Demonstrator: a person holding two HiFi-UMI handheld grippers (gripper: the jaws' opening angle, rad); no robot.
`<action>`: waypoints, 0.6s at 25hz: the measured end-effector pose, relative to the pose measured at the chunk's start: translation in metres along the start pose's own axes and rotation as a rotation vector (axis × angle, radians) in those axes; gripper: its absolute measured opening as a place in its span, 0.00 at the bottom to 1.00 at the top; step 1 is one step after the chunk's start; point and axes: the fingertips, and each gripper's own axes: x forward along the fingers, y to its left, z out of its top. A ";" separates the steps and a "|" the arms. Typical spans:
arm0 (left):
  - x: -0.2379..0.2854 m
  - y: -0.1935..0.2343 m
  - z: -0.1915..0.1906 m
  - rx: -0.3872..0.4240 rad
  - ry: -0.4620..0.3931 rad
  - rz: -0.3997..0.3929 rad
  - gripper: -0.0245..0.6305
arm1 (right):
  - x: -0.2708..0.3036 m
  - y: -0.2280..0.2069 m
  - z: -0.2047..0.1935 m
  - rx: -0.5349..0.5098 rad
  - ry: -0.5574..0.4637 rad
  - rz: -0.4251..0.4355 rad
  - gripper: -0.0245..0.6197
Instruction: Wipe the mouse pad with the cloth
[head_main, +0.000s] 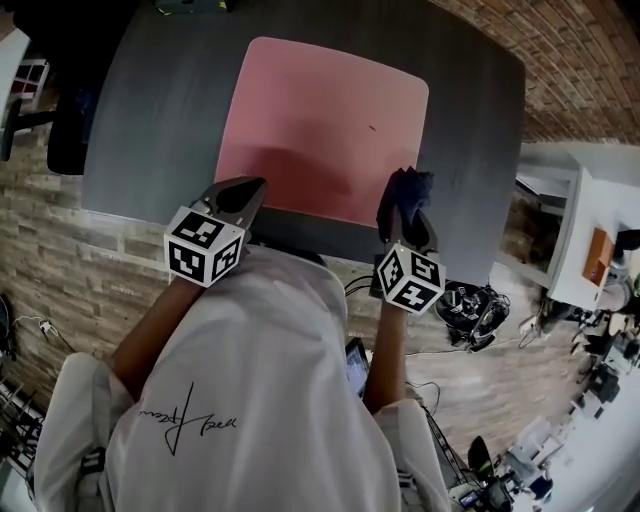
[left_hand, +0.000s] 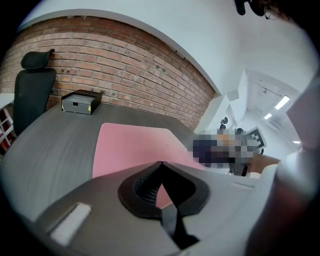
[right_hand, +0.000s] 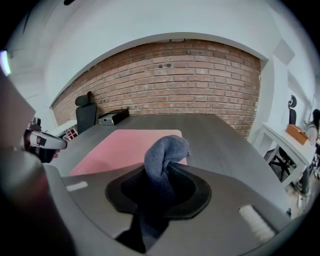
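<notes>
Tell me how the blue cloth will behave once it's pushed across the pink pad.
Probably floppy: the cloth bunches and flops over in the right gripper, shut on it. Likely light. Its fuzzy nap should drag, not slip, on the pad.

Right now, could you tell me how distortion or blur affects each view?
Head view: even light, mouse pad sharp; left gripper view: fisheye bows the brick wall, corners vignetted black; right gripper view: same bowing, the cloth is sharp.

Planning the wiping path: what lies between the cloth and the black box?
Beyond the cloth, only bare mouse pad, then bare table, as the right gripper view shows.
</notes>
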 end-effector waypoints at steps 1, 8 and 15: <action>0.001 0.002 0.002 0.001 -0.002 -0.001 0.06 | 0.003 -0.002 0.000 -0.007 0.001 -0.011 0.18; 0.004 0.012 0.011 -0.003 -0.007 -0.003 0.06 | 0.025 -0.008 -0.014 -0.233 0.101 -0.119 0.19; 0.000 0.027 0.018 -0.029 -0.028 0.030 0.06 | 0.045 0.010 -0.024 -0.257 0.165 -0.067 0.19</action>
